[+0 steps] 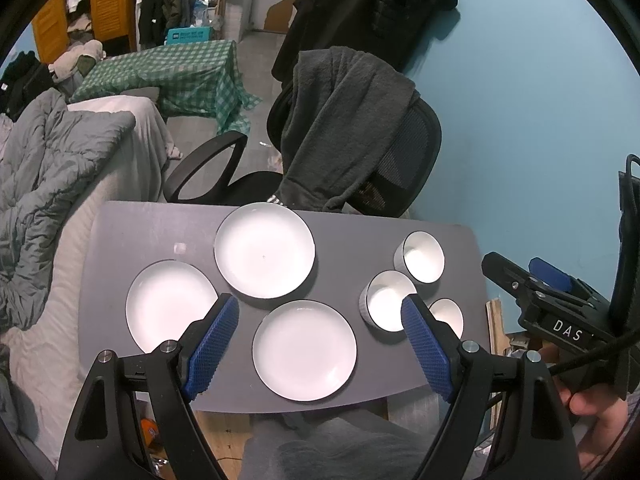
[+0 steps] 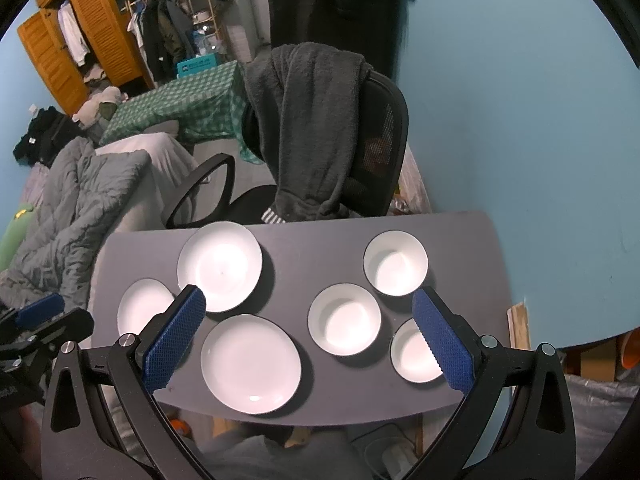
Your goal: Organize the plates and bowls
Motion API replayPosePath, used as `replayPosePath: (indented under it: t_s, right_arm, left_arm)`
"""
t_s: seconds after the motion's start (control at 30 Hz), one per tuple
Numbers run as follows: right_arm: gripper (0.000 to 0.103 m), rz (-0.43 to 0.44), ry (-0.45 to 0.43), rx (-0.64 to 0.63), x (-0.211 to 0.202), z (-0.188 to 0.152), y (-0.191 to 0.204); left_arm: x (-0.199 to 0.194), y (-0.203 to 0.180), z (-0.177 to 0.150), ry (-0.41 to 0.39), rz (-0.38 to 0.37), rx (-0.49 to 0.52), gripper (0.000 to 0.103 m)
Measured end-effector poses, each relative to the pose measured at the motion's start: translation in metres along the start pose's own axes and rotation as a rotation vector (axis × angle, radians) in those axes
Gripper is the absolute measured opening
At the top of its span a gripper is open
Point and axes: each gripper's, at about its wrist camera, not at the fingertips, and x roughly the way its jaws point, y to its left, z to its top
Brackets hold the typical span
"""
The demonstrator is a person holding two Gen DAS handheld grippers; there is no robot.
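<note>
Three white plates lie on a small grey table [image 1: 132,232]: a far plate [image 1: 264,250], a left plate [image 1: 168,304] and a near plate [image 1: 304,350]. Three white bowls stand to their right: far bowl [image 1: 422,256], middle bowl [image 1: 386,300], near bowl [image 1: 448,314]. My left gripper [image 1: 320,308] hovers open above the near plate, holding nothing. In the right wrist view the plates [image 2: 250,364] sit left and the bowls [image 2: 344,318] right. My right gripper [image 2: 308,300] is open above the middle bowl, its right finger partly hiding the near bowl [image 2: 412,354].
A black office chair [image 1: 360,140] draped with a grey garment stands just behind the table. A bed with a grey quilt [image 1: 52,168] runs along the left. The blue wall [image 1: 540,100] is close on the right. The person's hand [image 1: 596,408] holds the right gripper [image 1: 560,304].
</note>
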Motion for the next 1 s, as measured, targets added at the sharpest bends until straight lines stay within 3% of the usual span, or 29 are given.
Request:
replayPosePath:
  t_s: [1.0]
  right_arm:
    - [0.101,-0.013,0.103,0.020,0.045,-0.017,0.013]
  left_arm:
    - [0.010,0.043,-0.003,0.028,0.067,0.056,0.085]
